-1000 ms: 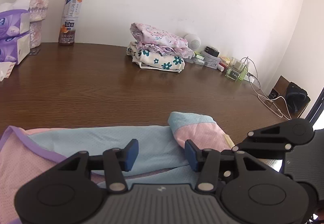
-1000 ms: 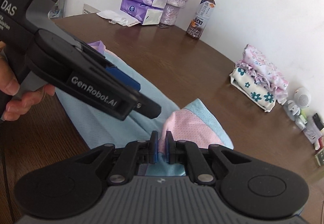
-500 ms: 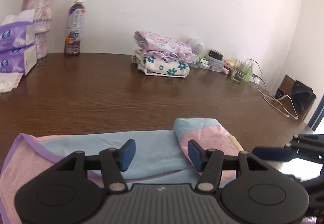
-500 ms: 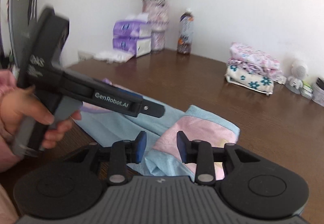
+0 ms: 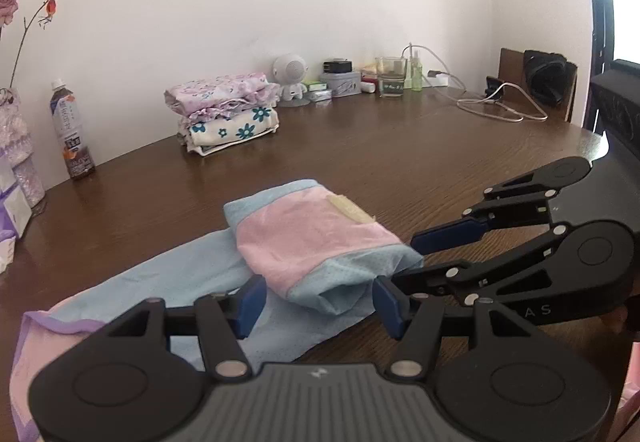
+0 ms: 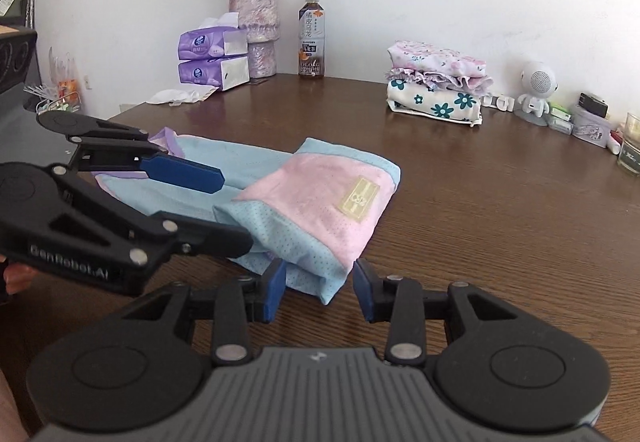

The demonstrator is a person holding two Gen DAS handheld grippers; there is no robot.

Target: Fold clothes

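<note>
Both the left gripper (image 5: 318, 300) and right gripper (image 6: 319, 288) gape empty over the half-folded pastel garment (image 6: 320, 198), its unfolded tail trailing away from the folded stack (image 6: 436, 90), so folding remains.

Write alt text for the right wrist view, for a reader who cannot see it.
The open right gripper hovers at the near end of a partly folded pink-and-blue garment on a brown wooden table. The left gripper, also open, reaches in from the left. Folded floral clothes are stacked near the wall.
</note>
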